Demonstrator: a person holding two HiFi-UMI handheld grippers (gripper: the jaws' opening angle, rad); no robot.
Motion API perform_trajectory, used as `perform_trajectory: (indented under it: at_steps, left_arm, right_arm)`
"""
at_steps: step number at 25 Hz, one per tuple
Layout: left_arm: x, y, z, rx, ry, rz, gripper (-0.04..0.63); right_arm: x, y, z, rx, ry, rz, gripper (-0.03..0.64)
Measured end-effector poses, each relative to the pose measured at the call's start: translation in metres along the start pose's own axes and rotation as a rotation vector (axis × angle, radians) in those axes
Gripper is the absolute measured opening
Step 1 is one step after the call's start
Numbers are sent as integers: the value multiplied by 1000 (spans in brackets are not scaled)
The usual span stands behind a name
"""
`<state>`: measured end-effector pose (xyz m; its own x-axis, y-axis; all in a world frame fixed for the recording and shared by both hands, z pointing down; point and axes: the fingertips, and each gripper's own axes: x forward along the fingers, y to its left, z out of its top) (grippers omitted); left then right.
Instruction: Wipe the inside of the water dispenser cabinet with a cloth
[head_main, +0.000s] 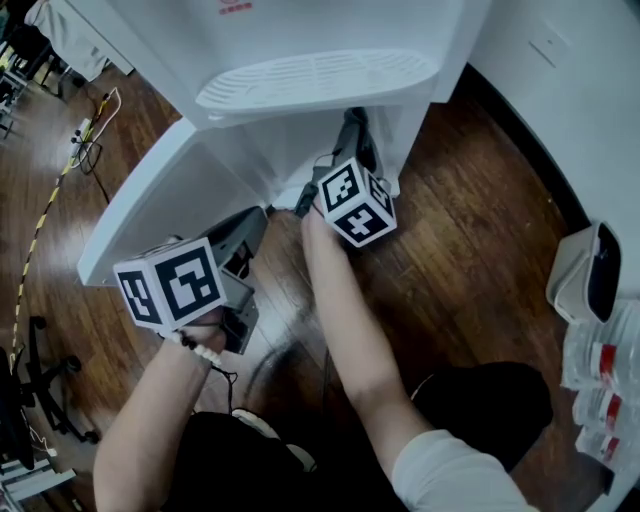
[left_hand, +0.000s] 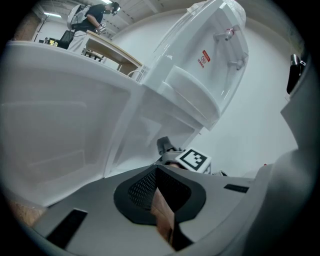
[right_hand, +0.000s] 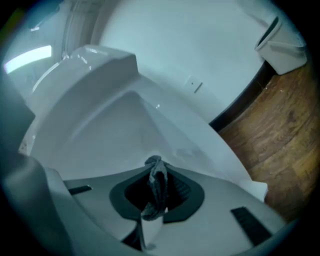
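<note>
The white water dispenser (head_main: 315, 80) stands on a wood floor with its lower cabinet door (head_main: 150, 200) swung open to the left. My right gripper (head_main: 352, 128) reaches into the cabinet opening (head_main: 290, 160) low at the front. In the right gripper view it (right_hand: 155, 167) is shut on a crumpled grey cloth (right_hand: 158, 186), close to the cabinet's white inner wall (right_hand: 125, 125). My left gripper (head_main: 256, 218) hovers beside the open door, outside the cabinet. In the left gripper view its jaws (left_hand: 156, 171) meet at the tip with nothing between them, and the right gripper's marker cube (left_hand: 194, 160) shows ahead.
A white bin (head_main: 585, 270) and several red-labelled packets (head_main: 600, 370) sit at the right by the wall's black baseboard (head_main: 530, 140). Cables and a power strip (head_main: 85, 135) lie on the floor at left, near a chair base (head_main: 40, 390). A person (left_hand: 92, 15) stands far behind.
</note>
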<state>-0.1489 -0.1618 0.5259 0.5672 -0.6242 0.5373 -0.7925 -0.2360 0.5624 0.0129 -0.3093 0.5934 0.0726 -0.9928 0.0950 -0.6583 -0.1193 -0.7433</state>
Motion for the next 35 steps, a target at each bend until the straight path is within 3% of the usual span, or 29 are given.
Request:
perform_trajectory:
  at_steps: [4, 8, 13, 19, 23, 26, 31, 35]
  left_arm:
    - [0, 2, -1, 5, 8, -3, -12]
    - [-3, 10, -6, -3, 23, 13, -12]
    - [-3, 17, -8, -5, 30, 20, -12]
    - [-6, 19, -10, -19, 35, 19, -12]
    - [-14, 22, -6, 2, 35, 40, -12]
    - [-21, 23, -1, 17, 28, 51, -12]
    - [-24, 19, 0, 18, 21, 49, -12]
    - [-27, 16, 0, 30, 20, 52, -12]
  right_arm:
    - [26, -46, -46, -100, 139, -98, 43]
    - [57, -80, -75, -286, 272, -174, 43]
    - [88, -86, -76, -440, 293, -217, 43]
    - [104, -90, -71, -537, 333, -338, 43]
    - [113, -91, -72, -557, 359, -368, 43]
    - [118, -84, -77, -568, 377, -318, 43]
    - [125, -42, -119, -529, 515, -71, 43]
    - [120, -15, -144, -558, 572, 61, 44]
